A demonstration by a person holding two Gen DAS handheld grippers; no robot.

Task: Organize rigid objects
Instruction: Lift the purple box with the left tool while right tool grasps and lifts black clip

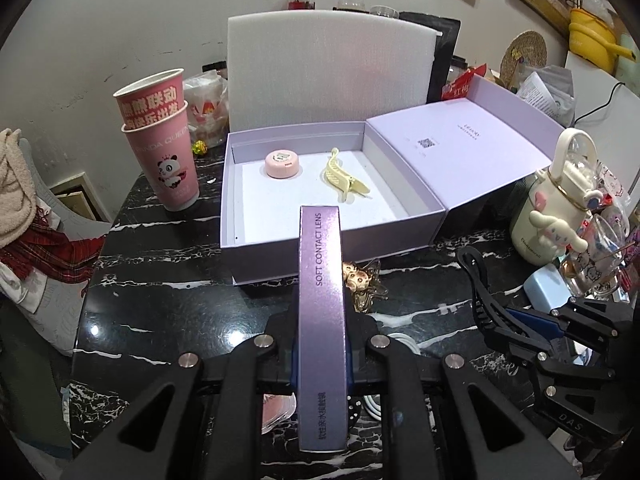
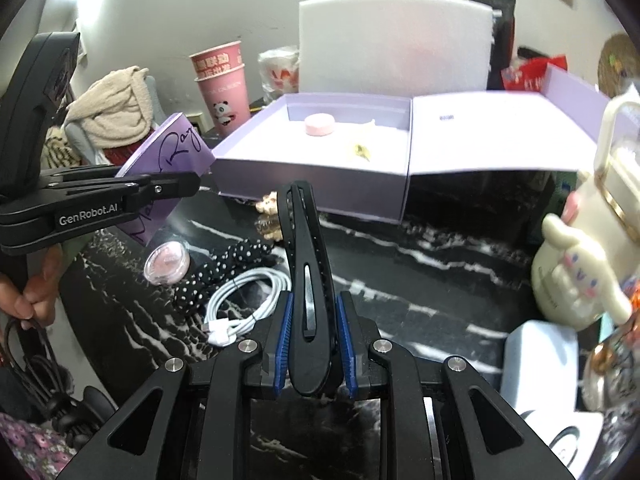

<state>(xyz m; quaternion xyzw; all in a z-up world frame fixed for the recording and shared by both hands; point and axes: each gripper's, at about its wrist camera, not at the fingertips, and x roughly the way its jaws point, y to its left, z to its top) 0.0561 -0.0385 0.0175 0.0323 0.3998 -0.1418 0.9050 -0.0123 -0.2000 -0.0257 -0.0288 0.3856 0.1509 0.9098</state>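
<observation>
We see the open lilac box (image 1: 256,248) on the table (image 1: 168,300) holding a pink round case (image 1: 281,164) and a yellow hair claw (image 1: 343,178). Our left gripper (image 1: 320,360) pinches a purple contact lens carton (image 1: 322,320); our right gripper (image 2: 312,344) clamps a black hair clip (image 2: 308,280). The right view is blurry.

Purple contact-lens box (image 1: 322,320) and black hair clip (image 2: 310,292) are held before the open lilac box (image 1: 240,220), which holds a pink case (image 1: 281,164) and yellow clip (image 1: 344,180).
</observation>
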